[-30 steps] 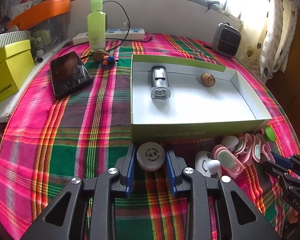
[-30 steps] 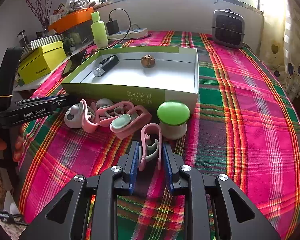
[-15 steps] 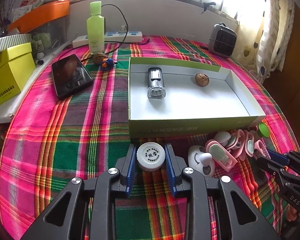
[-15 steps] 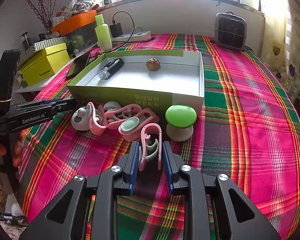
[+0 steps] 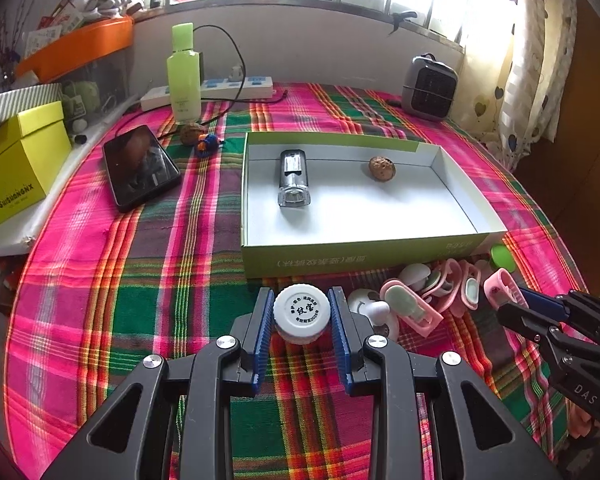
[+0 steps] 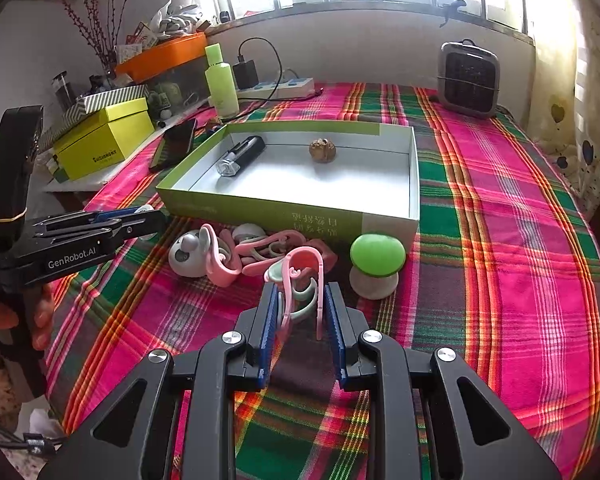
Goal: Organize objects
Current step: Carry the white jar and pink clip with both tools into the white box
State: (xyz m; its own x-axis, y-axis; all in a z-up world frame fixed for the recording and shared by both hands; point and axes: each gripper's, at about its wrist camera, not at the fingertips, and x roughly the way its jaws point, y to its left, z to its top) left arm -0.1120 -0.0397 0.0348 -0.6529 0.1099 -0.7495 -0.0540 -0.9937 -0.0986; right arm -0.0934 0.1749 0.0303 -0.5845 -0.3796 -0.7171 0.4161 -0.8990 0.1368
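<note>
My left gripper is shut on a small white-capped jar, held above the plaid cloth just in front of the green-walled box. My right gripper is shut on a pink clip with a pale green inner part, lifted over the pile of pink clips. The box holds a clear-and-black bottle and a walnut. A green-topped mushroom-shaped object stands right of the pile. A white round toy lies at the pile's left end.
A black phone, a green bottle, a power strip and another walnut lie at the back left. A yellow box sits left; a small heater stands back right. A hand holds the left gripper.
The left gripper has risen and drawn back a little with the jar, so the box looks farther off. The right gripper has lifted the pink clip slightly above the pile.
</note>
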